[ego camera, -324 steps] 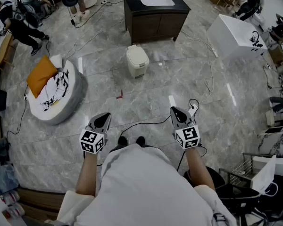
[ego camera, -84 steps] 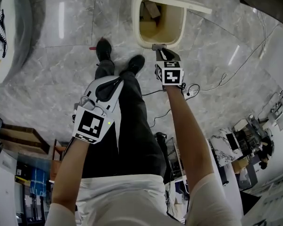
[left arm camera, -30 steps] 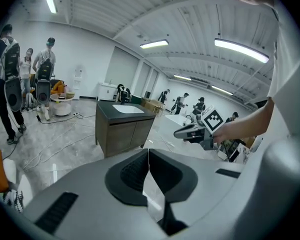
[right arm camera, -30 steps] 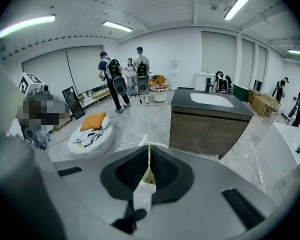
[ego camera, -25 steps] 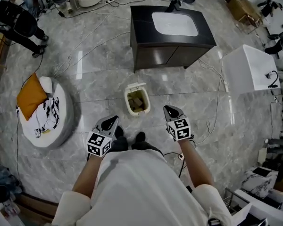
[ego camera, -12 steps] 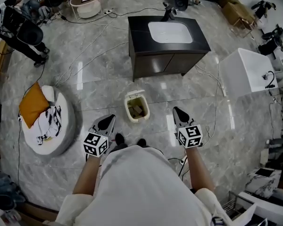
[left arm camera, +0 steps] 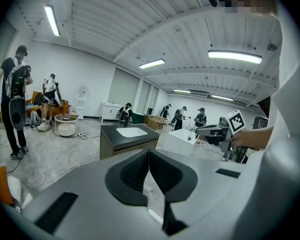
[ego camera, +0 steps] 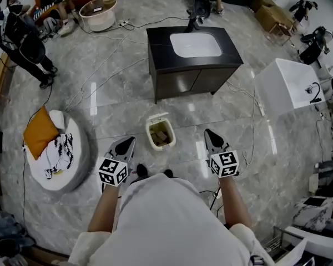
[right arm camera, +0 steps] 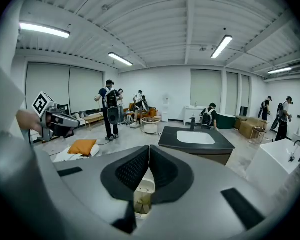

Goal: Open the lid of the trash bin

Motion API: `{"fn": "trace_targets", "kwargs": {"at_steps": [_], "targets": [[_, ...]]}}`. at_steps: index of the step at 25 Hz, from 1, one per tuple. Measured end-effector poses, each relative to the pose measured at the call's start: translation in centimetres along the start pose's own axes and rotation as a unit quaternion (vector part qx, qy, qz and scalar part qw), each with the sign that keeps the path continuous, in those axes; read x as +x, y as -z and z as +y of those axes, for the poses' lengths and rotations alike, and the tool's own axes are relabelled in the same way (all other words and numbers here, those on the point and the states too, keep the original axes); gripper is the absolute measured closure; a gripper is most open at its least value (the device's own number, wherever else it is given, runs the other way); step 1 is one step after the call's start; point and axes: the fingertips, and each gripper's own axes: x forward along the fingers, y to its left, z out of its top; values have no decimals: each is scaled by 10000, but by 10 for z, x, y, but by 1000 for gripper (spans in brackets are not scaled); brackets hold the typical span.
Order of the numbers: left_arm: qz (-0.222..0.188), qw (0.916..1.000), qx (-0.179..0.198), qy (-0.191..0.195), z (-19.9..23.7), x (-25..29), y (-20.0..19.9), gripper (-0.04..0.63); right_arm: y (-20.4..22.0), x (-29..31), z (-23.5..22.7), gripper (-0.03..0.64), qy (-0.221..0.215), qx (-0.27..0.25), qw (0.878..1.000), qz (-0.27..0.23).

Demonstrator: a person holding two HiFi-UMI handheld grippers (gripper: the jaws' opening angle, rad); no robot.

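The small cream trash bin (ego camera: 160, 133) stands on the marble floor with its lid tipped up at the back, and brown scraps show inside. My left gripper (ego camera: 130, 140) is held at the bin's near left, shut and holding nothing. At the near right my right gripper (ego camera: 207, 132) is also shut and empty. Neither touches the bin. In the right gripper view the open bin (right arm camera: 142, 194) shows below the closed jaws (right arm camera: 149, 147). The left gripper view has its jaws (left arm camera: 149, 151) closed and pointing over the room, with no bin in sight.
A dark vanity cabinet with a white sink (ego camera: 193, 61) stands just beyond the bin. A round floor cushion with an orange pillow (ego camera: 54, 148) lies to the left, and a white tub (ego camera: 289, 85) is to the right. Cables (ego camera: 100, 65) trail over the floor. People stand far left.
The bin's lid stays up and both grippers stay shut at my sides. The head view has shifted slightly, so the room sits a little differently in the frame.
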Motion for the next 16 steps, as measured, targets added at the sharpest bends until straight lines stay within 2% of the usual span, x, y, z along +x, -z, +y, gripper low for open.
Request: {"fn": "trace_targets", "kwargs": {"at_steps": [16], "targets": [[-29, 9999, -101, -27, 4, 1, 2, 577, -3, 6, 8, 584, -56, -23, 10000, -11]]}}
